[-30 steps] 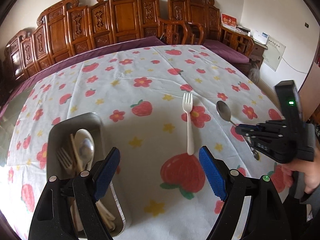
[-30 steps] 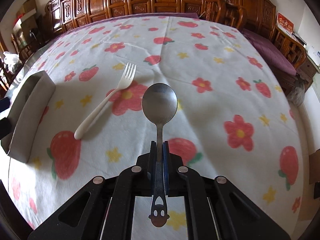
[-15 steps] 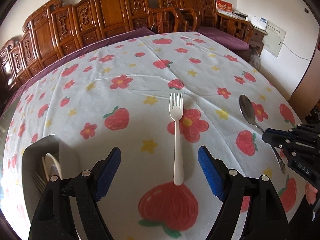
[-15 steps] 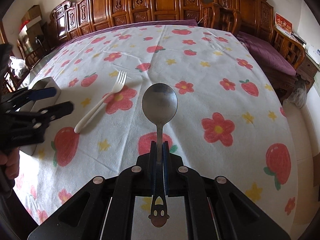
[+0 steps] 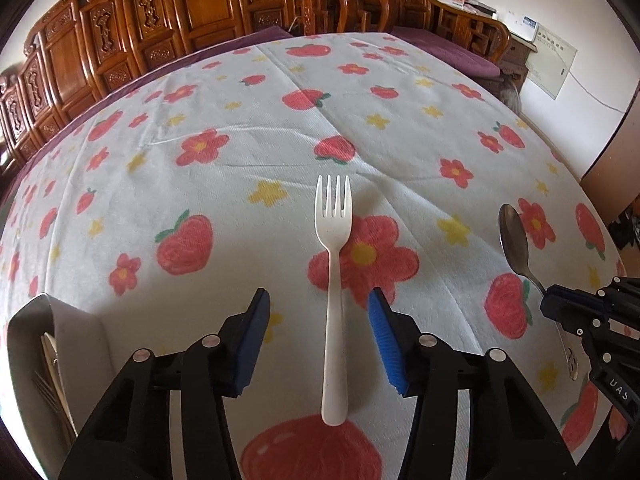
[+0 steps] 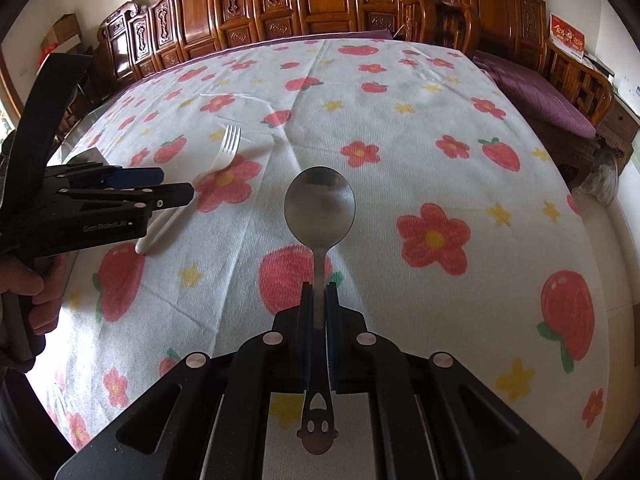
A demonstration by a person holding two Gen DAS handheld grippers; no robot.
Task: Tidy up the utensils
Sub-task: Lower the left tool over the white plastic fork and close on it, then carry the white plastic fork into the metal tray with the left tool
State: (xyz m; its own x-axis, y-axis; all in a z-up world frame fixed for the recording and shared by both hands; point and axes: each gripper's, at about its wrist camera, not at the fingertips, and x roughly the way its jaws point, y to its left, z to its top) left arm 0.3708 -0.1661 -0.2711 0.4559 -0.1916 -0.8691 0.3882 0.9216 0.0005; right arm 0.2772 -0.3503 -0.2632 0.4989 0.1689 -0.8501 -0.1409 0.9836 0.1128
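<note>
At the far left of the left wrist view we see a metal tray [image 5: 28, 344] standing on the table [image 5: 248, 184], which is spread with a white cloth printed with strawberries, red flowers and yellow stars. Inside the tray lie a metal fork [image 5: 44, 390] and some pale utensil handles [image 5: 54, 376], only partly in view.

Just right of the tray we hold the left gripper [image 5: 319, 314] tilted down over the cloth. Its jaws are closing, and the handle of a white plastic fork [image 5: 335, 304] lies between the blue pads [image 5: 382, 336], which do not yet touch it. The fork lies flat on the table, its tines pointing to the far side over a large red flower and its handle end resting on the edge of a big strawberry print near us.

Further right, our right gripper [image 5: 554, 300] is clamped tight on the handle of a metal spoon [image 5: 514, 240], held clear of the cloth with its bowl pointing away from us. In the right wrist view the spoon [image 6: 319, 208] stands straight out from the gripper [image 6: 319, 300], its cut-out handle end showing behind the pads. There the left gripper [image 6: 176, 188] appears at the left edge, carried by a hand [image 6: 30, 288], hovering over the white fork [image 6: 222, 156].

Carved wooden chairs [image 5: 208, 12] line the far side of the table.
</note>
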